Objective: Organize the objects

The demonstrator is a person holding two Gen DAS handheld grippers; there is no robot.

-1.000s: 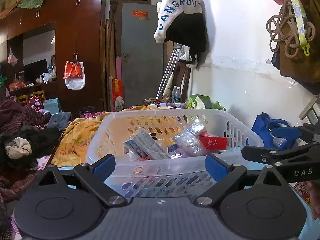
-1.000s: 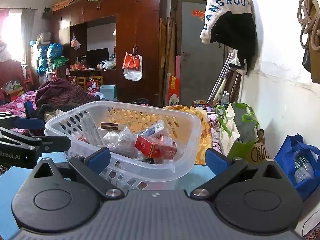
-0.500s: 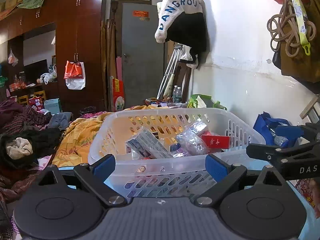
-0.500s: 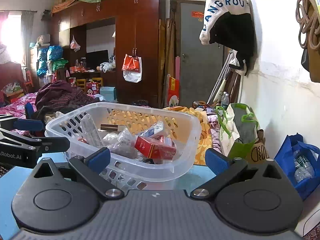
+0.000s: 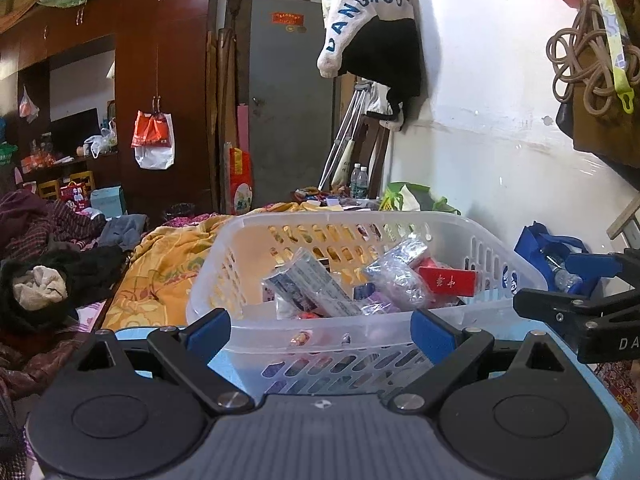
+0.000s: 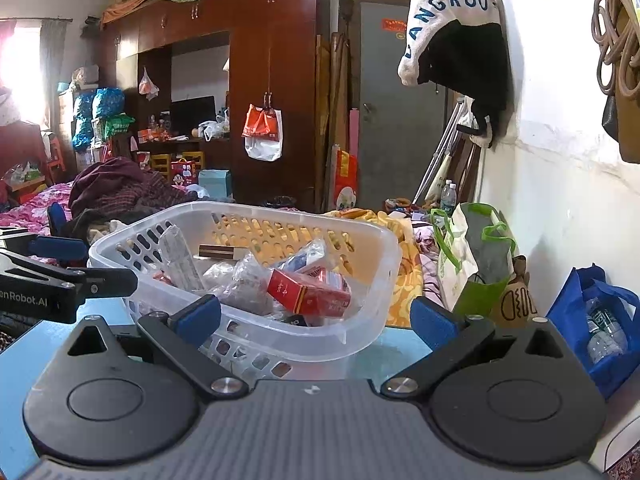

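White basket (image 5: 360,320) on a pale blue table (image 6: 24,344), packed with small goods: red box (image 6: 310,296), clear crinkled bags (image 5: 394,276), a flat blue-and-white pack (image 5: 316,288) leaning toward the left wall, a brown-and-cream stick (image 6: 222,252) lying near the far side

Left gripper (image 5: 320,332) low at the basket's near wall, blue pads (image 5: 208,334) spread wide, nothing between them but the basket's front; empty. Right gripper (image 6: 316,322) at the basket's right near corner, pads (image 6: 432,322) likewise wide apart, empty. Neither clearly touching the basket; contact hard to judge from these angles

Each gripper visible in the other's view: right one at the far right edge of the left camera, beside the basket's right end; left one at the far left edge of the right camera, beside the basket's left end. Basket thus between the two

Behind the basket, a yellow blanket (image 5: 168,264) on a bed, dark clothes (image 5: 60,248) heaped to the left. Against the white wall (image 5: 500,100), a hanging black-and-white garment (image 5: 372,40) lettered in blue, coiled rope (image 5: 580,64) on the right. Green-handled bag (image 6: 476,264) and blue bag (image 6: 600,320) with bottles beside the wall. Dark wardrobe (image 6: 272,60) and grey door (image 5: 292,100) at the back, an orange-and-white bag (image 6: 262,132) hung on the wardrobe handles
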